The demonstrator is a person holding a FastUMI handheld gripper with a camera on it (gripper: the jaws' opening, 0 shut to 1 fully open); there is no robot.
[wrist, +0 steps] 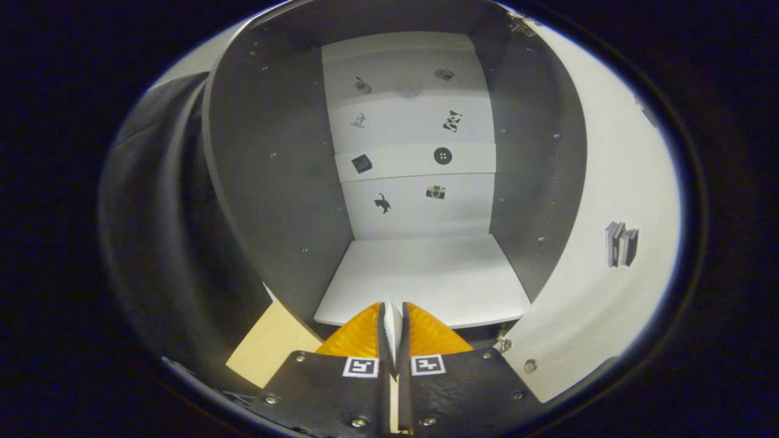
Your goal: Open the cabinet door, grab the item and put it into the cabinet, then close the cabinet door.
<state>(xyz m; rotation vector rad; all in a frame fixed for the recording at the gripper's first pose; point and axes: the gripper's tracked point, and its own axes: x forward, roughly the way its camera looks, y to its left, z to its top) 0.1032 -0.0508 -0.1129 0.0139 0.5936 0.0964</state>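
Starting at the far left I see the dark booth wall, and near it, low down, a pale wooden bench whose corner pokes out just left of my gripper. Next comes the grey left side panel of the open grey-and-white cabinet, then its white back wall dotted with small black picture stickers, and below that the white cabinet floor, which lies bare just beyond the fingers. The gripper fingers are nearly together, with only a thin pale sliver in the gap; I cannot tell whether that is something pinched or just the shelf edge showing through. I see no item on the cabinet floor, so where it lies I cannot tell from here. Further right is the grey right side panel, and past it the white cabinet door, swung wide open to the right, carrying a small sticker of books. My judgement: opening is done, placing is uncertain or unfinished, and closing the door is clearly left to do.
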